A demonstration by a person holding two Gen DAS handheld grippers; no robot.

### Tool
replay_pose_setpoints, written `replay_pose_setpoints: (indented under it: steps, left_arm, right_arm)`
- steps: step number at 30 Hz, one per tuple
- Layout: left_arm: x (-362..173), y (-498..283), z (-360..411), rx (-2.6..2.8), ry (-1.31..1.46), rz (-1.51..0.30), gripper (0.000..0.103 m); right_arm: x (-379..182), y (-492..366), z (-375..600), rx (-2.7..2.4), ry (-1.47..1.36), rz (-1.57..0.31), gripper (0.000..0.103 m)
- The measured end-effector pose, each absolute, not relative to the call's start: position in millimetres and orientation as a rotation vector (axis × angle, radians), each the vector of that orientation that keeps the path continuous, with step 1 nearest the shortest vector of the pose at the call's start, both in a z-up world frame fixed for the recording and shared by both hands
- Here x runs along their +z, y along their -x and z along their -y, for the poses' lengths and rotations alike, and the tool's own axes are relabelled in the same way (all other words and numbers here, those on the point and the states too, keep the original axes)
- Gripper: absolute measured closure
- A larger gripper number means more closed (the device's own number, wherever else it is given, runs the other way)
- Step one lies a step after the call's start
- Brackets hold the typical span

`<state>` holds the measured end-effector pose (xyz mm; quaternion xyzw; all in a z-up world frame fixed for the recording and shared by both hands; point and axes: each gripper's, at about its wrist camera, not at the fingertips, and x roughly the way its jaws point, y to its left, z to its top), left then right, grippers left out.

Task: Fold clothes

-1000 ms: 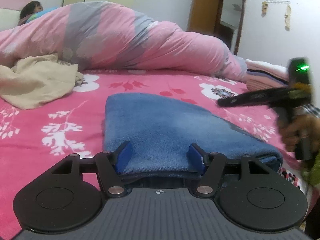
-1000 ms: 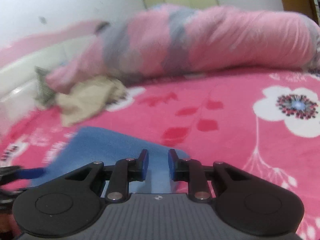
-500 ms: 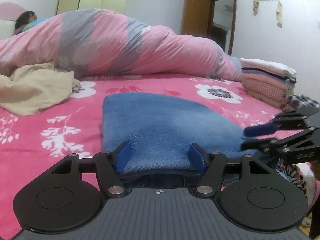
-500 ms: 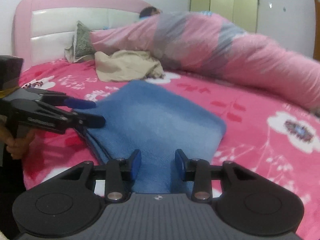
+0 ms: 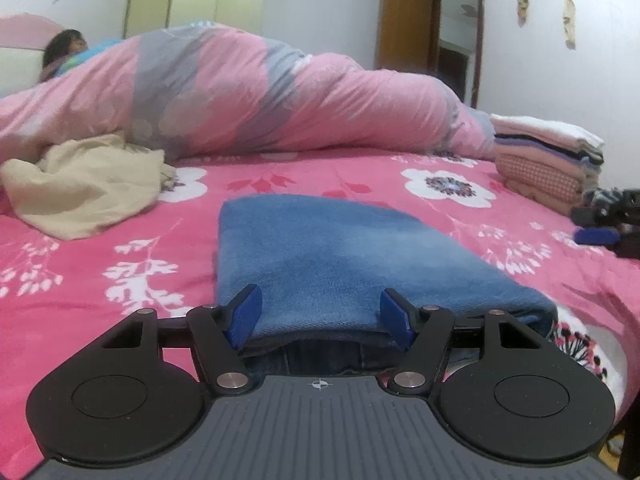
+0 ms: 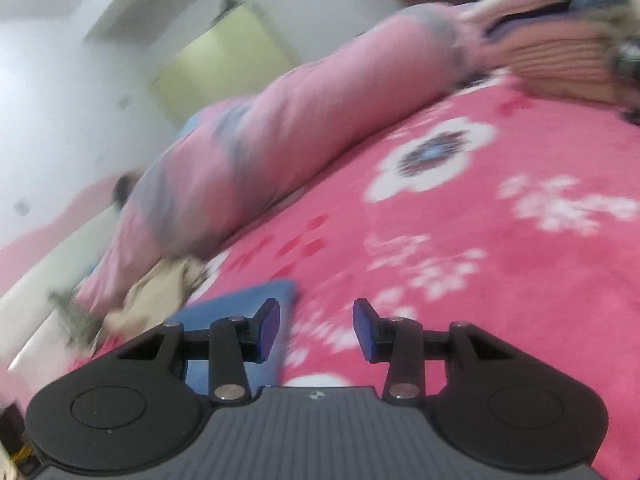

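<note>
- Blue garment (image 5: 340, 256) lies folded flat on the bed (image 5: 120, 248), near edge between the left gripper's (image 5: 322, 314) spread fingers
- Left gripper: jaws wide, pads flank the cloth, not pinching it
- Right gripper (image 6: 316, 330): jaws apart, nothing held, over bare bedspread just right of the garment; view tilted and blurred
- Risk: layered near edge; a shallow pinch could catch only the top layer and peel the fold apart
- Risk: folded stack (image 5: 548, 156) stands well apart; a one-sided lift could let the garment sag and unfold
</note>
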<state>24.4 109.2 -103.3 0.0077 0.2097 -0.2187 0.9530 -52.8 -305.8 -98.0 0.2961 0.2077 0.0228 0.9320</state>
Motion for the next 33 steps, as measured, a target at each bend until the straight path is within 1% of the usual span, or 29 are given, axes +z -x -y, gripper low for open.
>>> replay_pose_setpoints:
  steps: [3,5,7,9,12,16,20,21,22,23,25,27,30,33]
  left_arm:
    - [-92.1,-16.2,-108.0,-0.417,0.012,-0.399,0.036]
    - [-83.2,-14.2,-104.3,-0.411,0.025,-0.388,0.032]
    - [-74.3,-17.5,-97.4,-0.405,0.019,-0.394,0.026]
    - [-68.4,-23.7,-88.3,-0.382,-0.002,-0.412,0.024]
    - [-65.2,-37.6,-75.3,-0.339,-0.029,-0.445,0.023]
    - [-62.2,-62.4,-65.9,-0.305,-0.017,-0.474,0.026]
    - [-56.9,-93.7,-53.4,-0.287,-0.051,-0.473,0.033]
    - [-56.9,-101.0,-50.8,-0.28,-0.05,-0.477,0.043]
    - [-58.2,-108.9,-50.0,-0.274,-0.033,-0.494,0.05]
    - [-59.9,-116.9,-49.6,-0.268,-0.012,-0.513,0.051]
    - [-66.5,-130.4,-48.8,-0.251,0.006,-0.555,0.056]
    - [-75.7,-140.3,-46.8,-0.232,-0.006,-0.596,0.058]
    - [-92.3,-151.0,-46.0,-0.209,-0.014,-0.651,0.058]
    - [-95.6,-153.0,-45.4,-0.198,-0.026,-0.653,0.057]
  right_arm:
    - [-99.0,57.2,302.6,0.065,-0.59,-0.432,0.06]
    - [-99.6,58.9,296.8,0.093,-0.57,-0.441,0.06]
    - [-100.3,60.6,291.0,0.121,-0.551,-0.45,0.06]
    - [-100.9,61.6,283.9,0.148,-0.526,-0.461,0.06]
    - [-101.0,62.0,265.8,0.163,-0.436,-0.483,0.06]
    - [-100.6,67.1,251.9,0.16,-0.331,-0.488,0.06]
    - [-98.3,69.0,248.5,0.16,-0.285,-0.478,0.06]
    - [-94.8,64.8,248.1,0.156,-0.277,-0.473,0.06]
    - [-91.3,60.7,247.7,0.152,-0.27,-0.468,0.06]
    - [-87.8,56.5,247.3,0.148,-0.262,-0.463,0.061]
    - [-76.5,41.7,242.6,0.159,-0.215,-0.448,0.063]
    - [-65.9,21.4,234.7,0.185,-0.158,-0.425,0.064]
    - [-58.9,-22.0,218.7,0.219,-0.101,-0.419,0.067]
    - [-73.4,-67.4,204.5,0.236,-0.094,-0.454,0.069]
